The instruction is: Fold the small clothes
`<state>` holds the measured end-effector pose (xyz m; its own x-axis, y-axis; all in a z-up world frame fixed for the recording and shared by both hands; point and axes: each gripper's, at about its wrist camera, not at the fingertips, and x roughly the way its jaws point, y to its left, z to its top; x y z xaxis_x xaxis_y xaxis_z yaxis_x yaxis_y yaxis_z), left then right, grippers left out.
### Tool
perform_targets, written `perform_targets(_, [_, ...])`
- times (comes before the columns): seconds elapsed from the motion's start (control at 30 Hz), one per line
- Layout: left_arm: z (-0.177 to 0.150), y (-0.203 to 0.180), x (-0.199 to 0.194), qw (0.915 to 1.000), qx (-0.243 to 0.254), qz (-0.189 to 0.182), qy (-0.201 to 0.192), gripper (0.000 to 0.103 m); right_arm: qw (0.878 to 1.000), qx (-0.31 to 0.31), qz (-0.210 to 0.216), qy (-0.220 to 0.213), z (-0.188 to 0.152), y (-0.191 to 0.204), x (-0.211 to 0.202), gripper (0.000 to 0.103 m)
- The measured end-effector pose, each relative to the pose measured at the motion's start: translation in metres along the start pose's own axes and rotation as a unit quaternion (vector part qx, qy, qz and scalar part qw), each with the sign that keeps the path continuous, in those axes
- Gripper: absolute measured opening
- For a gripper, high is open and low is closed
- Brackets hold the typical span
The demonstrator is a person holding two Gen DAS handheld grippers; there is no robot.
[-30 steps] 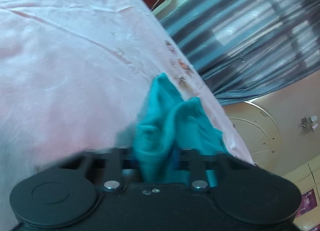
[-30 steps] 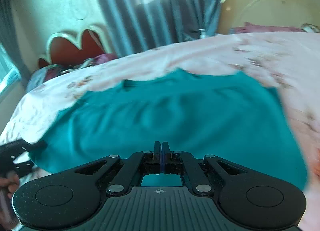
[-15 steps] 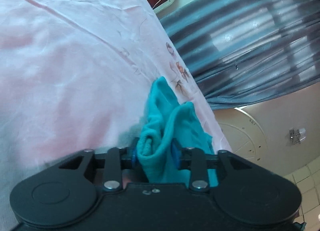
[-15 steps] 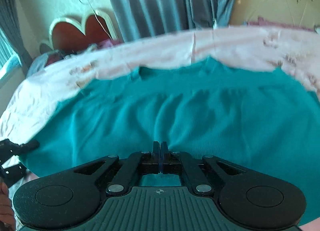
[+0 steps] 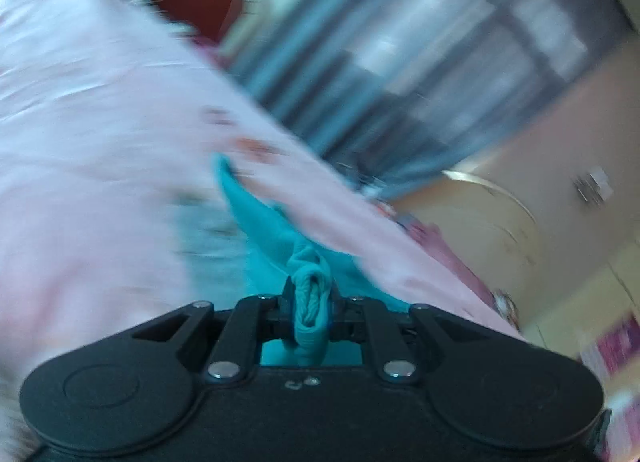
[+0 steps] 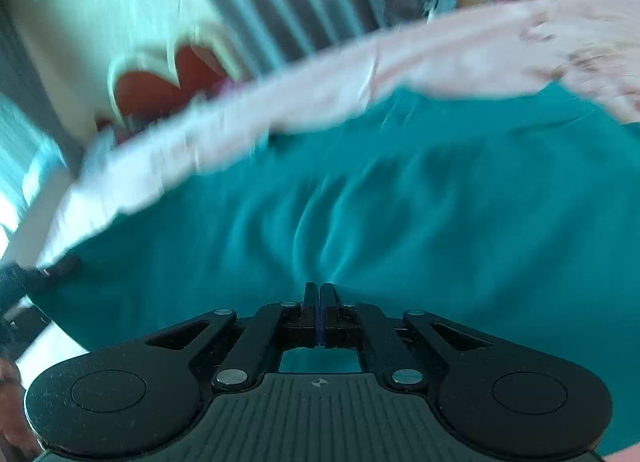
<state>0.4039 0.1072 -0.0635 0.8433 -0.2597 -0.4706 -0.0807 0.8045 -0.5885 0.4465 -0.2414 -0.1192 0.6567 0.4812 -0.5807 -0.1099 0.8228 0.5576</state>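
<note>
A teal garment (image 6: pixel 440 202) lies spread over the pink bed sheet (image 6: pixel 460 50). My right gripper (image 6: pixel 320 290) is shut on its near edge, and creases fan out from the fingertips. In the left wrist view a bunched corner of the teal garment (image 5: pixel 264 230) runs up off the sheet (image 5: pixel 100 122) into my left gripper (image 5: pixel 310 290). Its jaws are closing, and a rolled hem sits squeezed between the pads. The left gripper (image 6: pixel 36 278) also shows at the left edge of the right wrist view, at the garment's far corner. Both views are motion-blurred.
A red headboard with a cream frame (image 6: pixel 160 86) stands at the bed's head. Grey-blue curtains (image 5: pixel 400 82) hang behind the bed. A cream round panel (image 5: pixel 500 214) and pink bedding lie past the bed's far edge. A person's hand (image 6: pixel 8 382) shows at the lower left.
The left jaws opened around the teal corner, then closed on its bunched hem, and the gripper rose, lifting the cloth. The right gripper stayed shut, and the cloth before it now creases.
</note>
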Motion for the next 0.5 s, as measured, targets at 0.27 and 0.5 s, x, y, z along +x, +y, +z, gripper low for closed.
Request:
perform_targets(0.27, [-0.086,-0.199,0.065,0.9801,0.157,-0.078,0.093,0.011,0.989,0.106,-0.023,-0.103,0.038,-0.128,-0.131,0.0])
perform_targets(0.5, [-0.192,-0.261,0.113,0.9387,0.243,-0.078,0.231,0.03,0.987,0.115,-0.025,-0.106,0.046,-0.186,-0.182,0.071])
